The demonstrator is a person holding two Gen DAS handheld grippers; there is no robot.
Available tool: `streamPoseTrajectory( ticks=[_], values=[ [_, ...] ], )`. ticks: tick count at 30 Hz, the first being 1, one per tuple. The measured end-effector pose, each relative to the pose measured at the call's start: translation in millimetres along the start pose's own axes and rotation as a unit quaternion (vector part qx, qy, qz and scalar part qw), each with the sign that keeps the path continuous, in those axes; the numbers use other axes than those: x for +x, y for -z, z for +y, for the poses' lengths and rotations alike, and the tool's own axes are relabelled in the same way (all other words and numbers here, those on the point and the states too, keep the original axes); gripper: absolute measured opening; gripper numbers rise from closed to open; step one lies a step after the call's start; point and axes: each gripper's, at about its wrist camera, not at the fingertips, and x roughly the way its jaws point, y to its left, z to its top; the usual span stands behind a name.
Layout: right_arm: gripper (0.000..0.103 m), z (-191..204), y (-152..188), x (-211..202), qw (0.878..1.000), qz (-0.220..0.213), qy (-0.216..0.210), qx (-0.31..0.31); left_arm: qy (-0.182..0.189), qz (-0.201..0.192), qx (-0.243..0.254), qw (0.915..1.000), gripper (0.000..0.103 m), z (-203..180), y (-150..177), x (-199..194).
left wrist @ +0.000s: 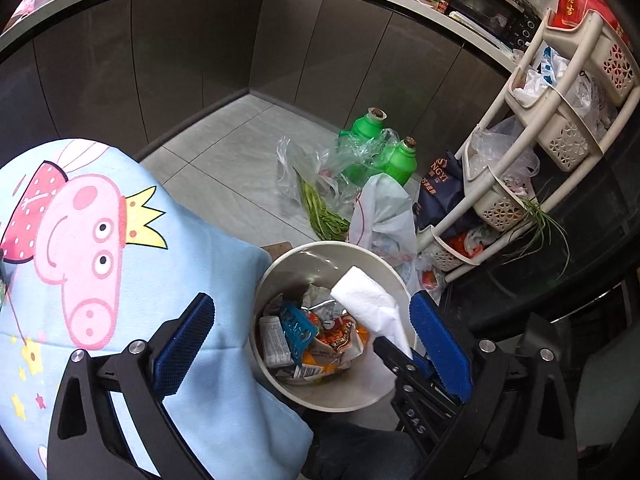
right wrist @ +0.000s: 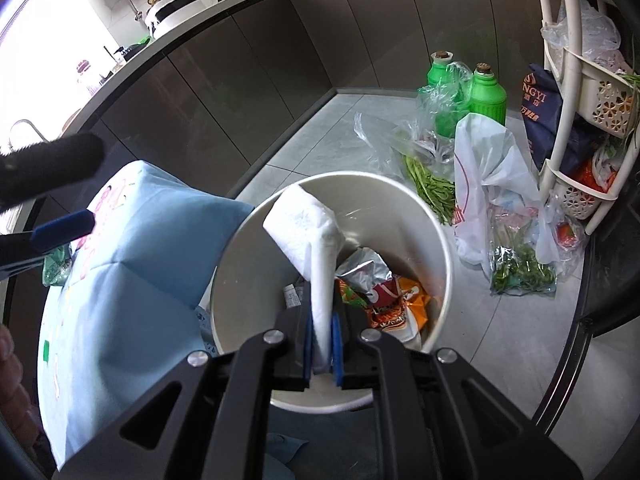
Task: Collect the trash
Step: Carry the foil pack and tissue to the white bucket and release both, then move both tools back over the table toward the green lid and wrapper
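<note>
Black tool (right wrist: pixel 322 340), blue ribbed pads (left wrist: pixel 440 344), silver screws.

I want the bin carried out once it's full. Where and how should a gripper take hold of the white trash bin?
Probably the rim of the white trash bin, from above, one finger inside the wall and one outside. It stands upright with an open round mouth and no visible handle, and its body looks too wide for the jaws. The floor-side rim is freest; the blue cloth crowds the other.
</note>
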Motion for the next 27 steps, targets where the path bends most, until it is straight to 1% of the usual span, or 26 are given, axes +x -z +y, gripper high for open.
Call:
streamPoseTrajectory(
  ticks=[1, 2, 3, 6, 7, 9, 11, 13, 17, 20, 24, 27],
  values=[
    [0.033, 1, 0, 3, 1.0, 0.002, 0.0, -0.003, -0.001, -0.001, 0.0, 1.0, 0.094, 0, 0, -1],
    [0.061, 3, 1, 4, 1.0, 0.002, 0.001, -0.007, -0.002, -0.002, 0.001, 1.0, 0.094, 1, 0, -2],
    [0.069, 5, 2, 4, 1.0, -0.002, 0.005, -0.013, -0.004, -0.003, 0.001, 1.0, 0.094, 2, 0, -3],
    [0.087, 13, 5, -1, 0.999, -0.013, -0.003, -0.04, -0.005, -0.006, -0.001, 1.0, 0.094, 5, -1, -7],
    [0.098, 14, 5, -3, 0.999, -0.015, -0.007, -0.047, -0.005, -0.006, -0.005, 1.0, 0.094, 6, -1, -8],
    [0.099, 20, 6, -10, 0.998, -0.021, -0.01, -0.066, -0.003, -0.008, -0.01, 0.9999, 0.094, 9, -1, -13],
    [0.099, 24, 5, -19, 0.997, -0.027, -0.005, -0.075, -0.003, -0.011, -0.014, 0.9998, 0.094, 9, 0, -19],
    [0.099, 30, 2, -29, 0.996, -0.035, -0.008, -0.079, -0.004, -0.015, -0.017, 0.9997, 0.094, 11, 1, -29],
    [0.099, 47, -6, -57, 0.993, -0.057, -0.018, -0.097, -0.018, -0.033, -0.019, 0.9991, 0.094, 16, 5, -61],
    [0.099, 66, -9, -79, 0.99, -0.072, -0.029, -0.114, -0.038, -0.048, -0.021, 0.9979, 0.094, 23, 12, -93],
    [0.099, 94, -11, -103, 0.986, -0.084, -0.046, -0.138, -0.064, -0.065, -0.041, 0.995, 0.094, 39, 27, -138],
    [0.099, 117, -8, -116, 0.982, -0.088, -0.06, -0.158, -0.098, -0.071, -0.055, 0.9911, 0.094, 54, 39, -167]
  ],
)
